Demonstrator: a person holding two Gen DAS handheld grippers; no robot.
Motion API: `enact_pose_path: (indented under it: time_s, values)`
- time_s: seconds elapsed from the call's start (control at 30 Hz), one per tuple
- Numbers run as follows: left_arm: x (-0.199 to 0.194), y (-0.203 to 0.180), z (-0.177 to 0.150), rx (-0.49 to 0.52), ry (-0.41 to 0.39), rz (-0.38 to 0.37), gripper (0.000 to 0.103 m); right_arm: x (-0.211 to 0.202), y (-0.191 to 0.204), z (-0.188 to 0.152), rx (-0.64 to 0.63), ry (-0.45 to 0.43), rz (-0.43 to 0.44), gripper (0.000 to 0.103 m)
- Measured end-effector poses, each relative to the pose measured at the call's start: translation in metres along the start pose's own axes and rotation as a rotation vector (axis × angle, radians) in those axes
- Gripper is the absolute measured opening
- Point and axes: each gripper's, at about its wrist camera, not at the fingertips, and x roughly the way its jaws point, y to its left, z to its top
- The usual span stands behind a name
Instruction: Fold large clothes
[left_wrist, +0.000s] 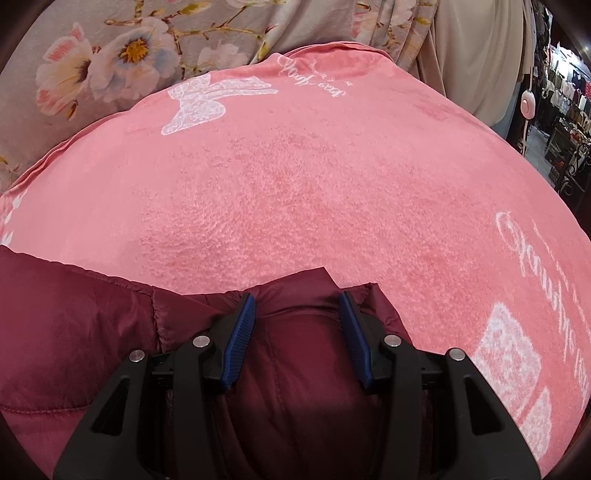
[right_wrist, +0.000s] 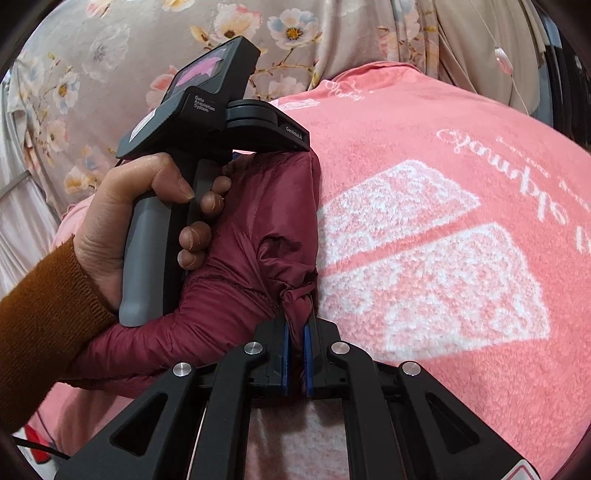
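Note:
A dark red padded jacket (left_wrist: 74, 332) lies on a pink fleece blanket (left_wrist: 295, 184). My left gripper (left_wrist: 297, 306) is open, its blue pads on either side of a fold of the jacket at its edge. My right gripper (right_wrist: 296, 332) is shut on a bunched corner of the jacket (right_wrist: 258, 229), which rises in front of it. In the right wrist view the person's left hand (right_wrist: 155, 221) holds the left gripper's handle against the jacket; its fingers are hidden there behind the cloth.
The blanket (right_wrist: 443, 240) has white printed shapes and script. A floral curtain (left_wrist: 129, 48) hangs behind the bed. A pink switch on a cord (left_wrist: 527, 105) hangs at the right, with shop racks (left_wrist: 565, 110) beyond.

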Motion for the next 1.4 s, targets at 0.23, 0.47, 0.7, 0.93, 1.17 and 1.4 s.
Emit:
enact_pose_path:
  time_s: [0.23,0.47,0.7,0.93,1.17,1.4]
  values:
    - [-0.062,0.032,0.003,-0.152,-0.081,-0.11,0.057,-0.009,-0.017,0.002,0.07,0.012,0.091,0.013]
    - [-0.204,0.116,-0.05,-0.315,-0.281,-0.037,0.076,-0.049,-0.021,0.031,0.075,-0.068,0.068,0.029]
    - [-0.222,0.145,-0.126,-0.444,-0.216,0.007,0.075,-0.029,0.036,0.097,-0.094,-0.117,0.066,0.006]
    - [-0.187,0.15,-0.152,-0.51,-0.164,0.037,0.075,0.037,0.044,0.125,-0.085,-0.063,-0.015,0.003]
    - [-0.159,0.16,-0.169,-0.576,-0.113,-0.038,0.077,0.077,0.025,0.109,-0.03,0.012,-0.047,0.002]
    - [-0.142,0.156,-0.176,-0.575,-0.103,-0.065,0.083,0.093,0.012,0.097,0.017,0.047,-0.039,0.0]
